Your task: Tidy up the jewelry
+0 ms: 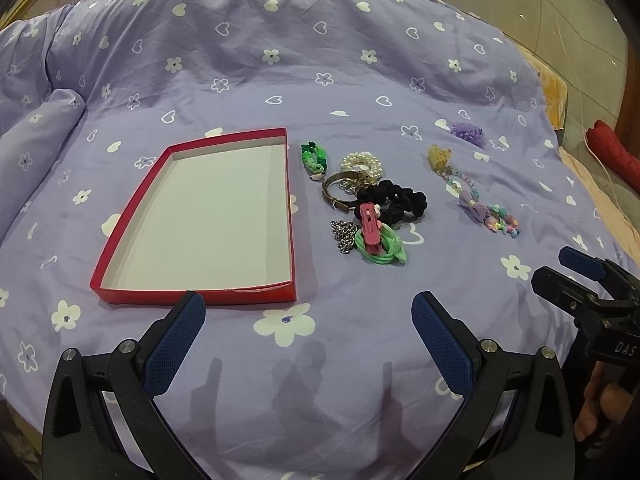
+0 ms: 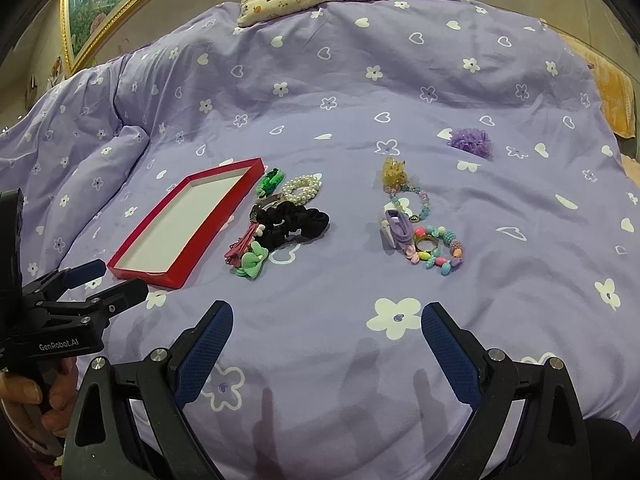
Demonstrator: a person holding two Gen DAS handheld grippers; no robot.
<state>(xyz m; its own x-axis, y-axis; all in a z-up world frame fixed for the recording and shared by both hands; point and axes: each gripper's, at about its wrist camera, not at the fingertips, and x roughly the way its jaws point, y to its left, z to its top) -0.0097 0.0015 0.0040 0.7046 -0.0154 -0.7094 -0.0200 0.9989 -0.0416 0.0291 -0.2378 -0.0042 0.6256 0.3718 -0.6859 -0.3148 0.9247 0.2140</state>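
Both the left claw and the right claw hover wide and empty over the lilac flower-print bed cover, the shallow red cardboard tray bare, two jewelry heaps, black scrunchie and pastel bead bracelet among them, unsorted beside it.

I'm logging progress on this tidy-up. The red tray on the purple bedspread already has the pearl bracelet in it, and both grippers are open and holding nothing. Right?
Not quite. The red tray is bare inside; the pearl bracelet lies on the bedspread beside it, as the left wrist view shows. The left gripper and right gripper are indeed open, holding nothing.
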